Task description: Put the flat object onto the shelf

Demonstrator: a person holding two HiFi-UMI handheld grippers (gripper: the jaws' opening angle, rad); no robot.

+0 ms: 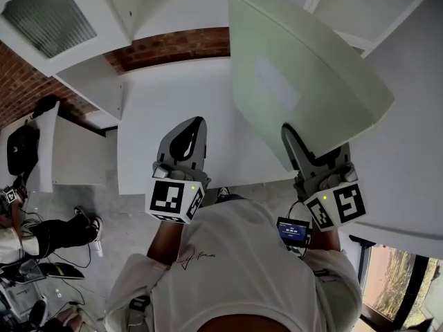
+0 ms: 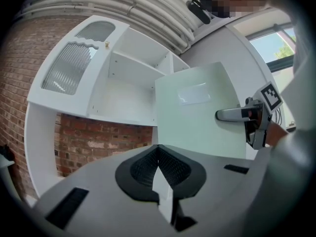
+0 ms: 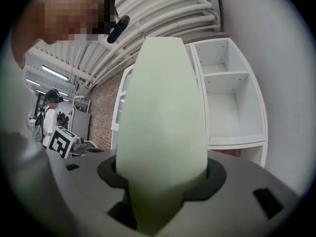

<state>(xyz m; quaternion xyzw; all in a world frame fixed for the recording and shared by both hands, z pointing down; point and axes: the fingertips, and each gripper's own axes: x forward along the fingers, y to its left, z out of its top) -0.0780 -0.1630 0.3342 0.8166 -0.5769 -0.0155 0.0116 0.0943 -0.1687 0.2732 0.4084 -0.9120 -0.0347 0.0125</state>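
While the right gripper (image 1: 293, 138) clamps the pale green board (image 1: 304, 61) by its lower edge, raised in the air before the white shelf (image 2: 129, 90), the left gripper (image 1: 199, 122) hangs beside it, jaws together and empty. The board's pale rectangular label (image 2: 194, 93) shows no legible writing.

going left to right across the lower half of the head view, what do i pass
black bag -> left gripper -> right gripper, clamped on the pale green board -> window
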